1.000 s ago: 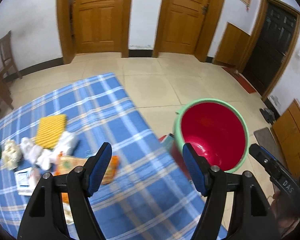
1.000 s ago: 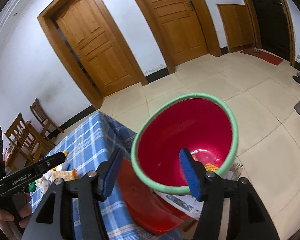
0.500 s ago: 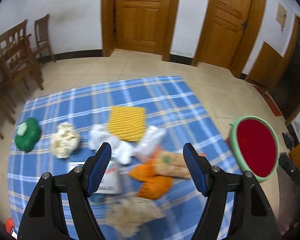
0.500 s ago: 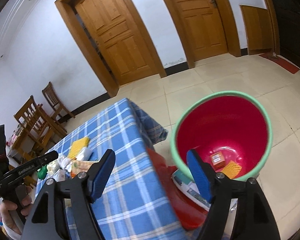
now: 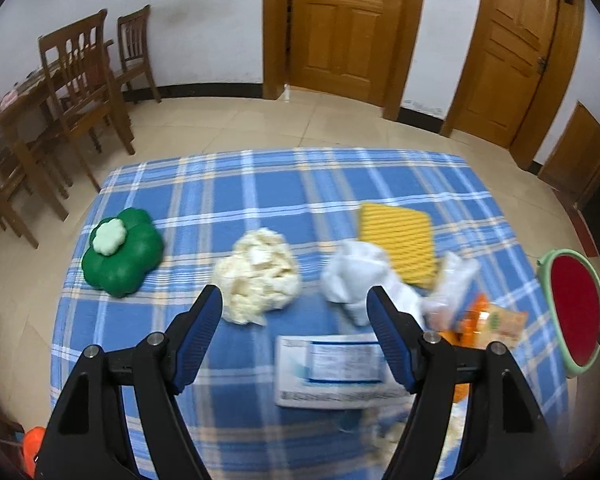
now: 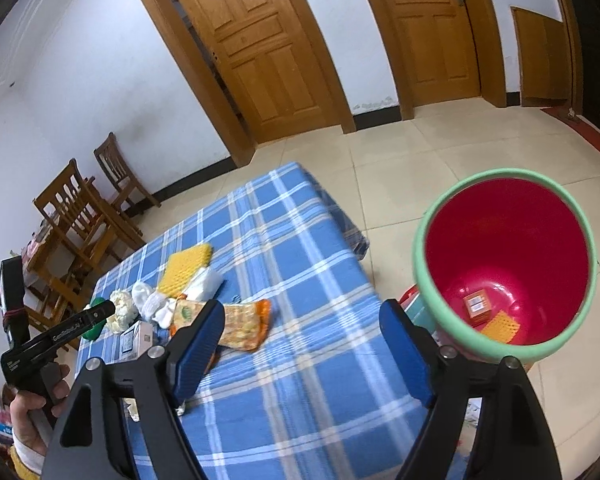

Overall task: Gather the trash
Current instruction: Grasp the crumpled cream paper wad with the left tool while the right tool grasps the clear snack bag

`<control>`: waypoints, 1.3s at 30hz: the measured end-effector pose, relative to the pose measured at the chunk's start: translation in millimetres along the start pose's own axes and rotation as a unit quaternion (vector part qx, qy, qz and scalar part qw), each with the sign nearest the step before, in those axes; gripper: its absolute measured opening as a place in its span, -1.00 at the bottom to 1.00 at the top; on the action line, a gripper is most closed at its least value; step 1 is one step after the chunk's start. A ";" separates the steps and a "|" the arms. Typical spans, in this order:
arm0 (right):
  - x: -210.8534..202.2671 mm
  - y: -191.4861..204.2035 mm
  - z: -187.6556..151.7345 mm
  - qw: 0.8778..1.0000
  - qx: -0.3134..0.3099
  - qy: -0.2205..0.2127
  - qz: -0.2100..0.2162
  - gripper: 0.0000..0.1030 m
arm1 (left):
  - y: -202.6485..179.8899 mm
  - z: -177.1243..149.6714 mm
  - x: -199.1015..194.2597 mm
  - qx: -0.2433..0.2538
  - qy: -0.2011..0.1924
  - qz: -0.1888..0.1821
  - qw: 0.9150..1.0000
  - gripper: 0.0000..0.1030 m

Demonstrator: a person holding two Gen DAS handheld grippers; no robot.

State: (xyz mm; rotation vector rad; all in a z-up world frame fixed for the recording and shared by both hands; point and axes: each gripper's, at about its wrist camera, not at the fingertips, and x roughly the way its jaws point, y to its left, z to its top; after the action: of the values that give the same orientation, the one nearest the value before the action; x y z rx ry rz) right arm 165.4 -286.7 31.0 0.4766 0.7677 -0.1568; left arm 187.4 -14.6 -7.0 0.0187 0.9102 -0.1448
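The left gripper [image 5: 294,312] is hanging above the table [image 5: 260,176], jaws spread wide and gripping nothing, with the cream crumpled wad [image 5: 260,276] and the white crumpled tissue [image 5: 360,276] lying between and just beyond its fingertips. The right gripper [image 6: 302,332] is also gaping wide and empty, hovering over the table's right edge beside the red bin [image 6: 508,264].

The trash is sitting in a tight cluster toward the table's near-right part: the white carton [image 5: 332,364] at the near edge, the orange snack wrapper [image 5: 492,320] touching a clear plastic bag [image 5: 456,276], and the yellow foam net [image 5: 396,240] farther back. Because these pieces are overlapping, a closing grip is likely to be catching two at once or dragging a neighbour off the edge. The light wads may be slipping out of wide pads. The green toy vegetable [image 5: 122,252], well apart at the left edge, could be mistaken for trash.

The bin is standing on the floor off the right edge, holding a small orange box [image 6: 476,306] and a yellow net piece [image 6: 502,326] at its bottom.
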 end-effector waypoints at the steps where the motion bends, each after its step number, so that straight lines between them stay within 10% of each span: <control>1: 2.8 3.1 -0.5 1.000 -0.001 0.003 0.000 0.61 | 3.5 0.8 3.7 -0.002 0.003 0.003 1.000 0.44; 28: 98.4 76.9 -17.6 0.996 -0.037 0.079 -0.005 1.00 | 45.9 1.1 70.6 -0.058 0.030 -0.035 0.997 0.52; 39: 112.9 87.5 -20.6 0.996 -0.044 0.082 -0.017 1.00 | 43.6 -1.3 66.2 -0.057 0.018 -0.057 0.997 -0.01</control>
State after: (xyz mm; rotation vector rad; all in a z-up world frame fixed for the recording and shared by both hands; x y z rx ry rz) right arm 259.9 -195.9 -29.5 0.3961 0.9395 -0.1165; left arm 232.2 20.9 -61.9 -0.1369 0.9553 -0.1989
